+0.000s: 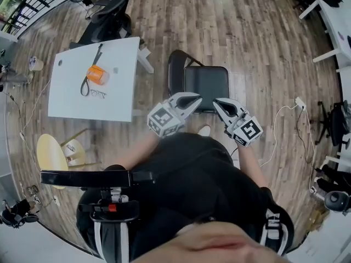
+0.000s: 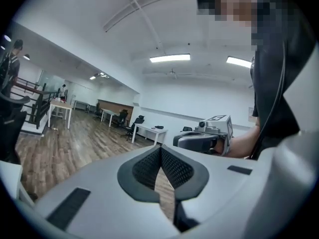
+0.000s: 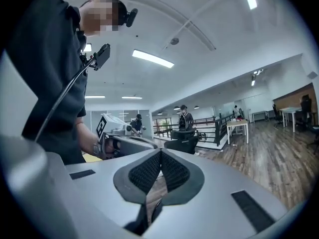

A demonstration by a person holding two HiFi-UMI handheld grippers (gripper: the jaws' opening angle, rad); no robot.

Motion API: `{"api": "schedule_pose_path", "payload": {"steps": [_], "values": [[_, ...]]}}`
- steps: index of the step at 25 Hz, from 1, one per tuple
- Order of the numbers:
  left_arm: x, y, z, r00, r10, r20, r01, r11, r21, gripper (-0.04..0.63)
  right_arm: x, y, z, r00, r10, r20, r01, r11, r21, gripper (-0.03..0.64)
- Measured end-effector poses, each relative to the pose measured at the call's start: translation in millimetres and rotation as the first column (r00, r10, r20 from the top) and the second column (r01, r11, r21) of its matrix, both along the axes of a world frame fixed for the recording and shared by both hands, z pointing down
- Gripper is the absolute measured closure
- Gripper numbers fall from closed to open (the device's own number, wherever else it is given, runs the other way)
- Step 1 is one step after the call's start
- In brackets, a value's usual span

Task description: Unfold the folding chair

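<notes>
Presently my left gripper (image 1: pixel 194 99) and right gripper (image 1: pixel 219 103) hang shut, empty, above the seemingly unfolded folding chair (image 1: pixel 205 84); I should verify it stands fully open.

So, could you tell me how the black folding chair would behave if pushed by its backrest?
The folding chair looks rigid and fairly light: thin frame, flat seat. It would probably slide on the smooth wood floor. Pushed high on the backrest, it might tip or begin folding.

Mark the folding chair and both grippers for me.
folding chair (image 1: pixel 206 84): head view, on its seat.
left gripper (image 1: pixel 196 99): head view, closed fingertips.
right gripper (image 1: pixel 218 102): head view, closed fingertips.
</notes>
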State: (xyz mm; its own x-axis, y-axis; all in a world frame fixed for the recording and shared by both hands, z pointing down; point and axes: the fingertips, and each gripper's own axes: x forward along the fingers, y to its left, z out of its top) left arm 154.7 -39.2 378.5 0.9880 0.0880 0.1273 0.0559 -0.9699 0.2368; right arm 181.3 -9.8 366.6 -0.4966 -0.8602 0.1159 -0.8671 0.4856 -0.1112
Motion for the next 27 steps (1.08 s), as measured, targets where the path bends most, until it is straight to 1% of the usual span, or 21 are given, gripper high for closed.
{"api": "schedule_pose_path", "payload": {"steps": [2,7,10,13,16,21,27], "values": [[-0.5,-7.0,-8.1,1.000,-0.011,-0.010,0.011,1.000,0.027,0.591,-3.0,-6.2,-8.1,1.000,-0.002,-0.015,0.002,1.000,0.010,0.609],[-4.8,-18.6,-33.3,0.999,-0.027,-0.038,0.029,0.998,0.051,0.591,-11.6,-18.2,-31.7,1.000,0.008,0.005,-0.008,0.999,0.039,0.609],[-6.0,-20.8,-40.1,0.998,-0.026,-0.060,0.030,0.997,0.064,0.591,-18.0,-20.2,-34.2,1.000,0.004,0.010,-0.005,0.999,0.048,0.609],[-8.2,-22.0,-41.4,0.998,-0.022,-0.065,0.027,0.997,0.075,0.591,-22.3,-23.7,-33.6,1.000,0.004,0.011,-0.004,0.999,0.049,0.609],[-9.0,-22.7,-40.2,0.998,-0.025,-0.064,0.030,0.997,0.070,0.591,-27.3,-25.2,-33.4,1.000,-0.009,0.000,0.008,0.999,0.049,0.609],[-9.3,-20.7,-35.6,0.998,-0.033,-0.058,0.034,0.999,0.028,0.591,-27.9,-22.4,-33.2,1.000,0.000,0.006,0.000,0.999,0.048,0.609],[-7.3,-21.3,-37.1,0.997,-0.035,-0.063,0.037,0.999,0.037,0.591,-22.7,-21.8,-29.2,1.000,0.022,0.019,-0.023,0.999,0.038,0.609]]}}
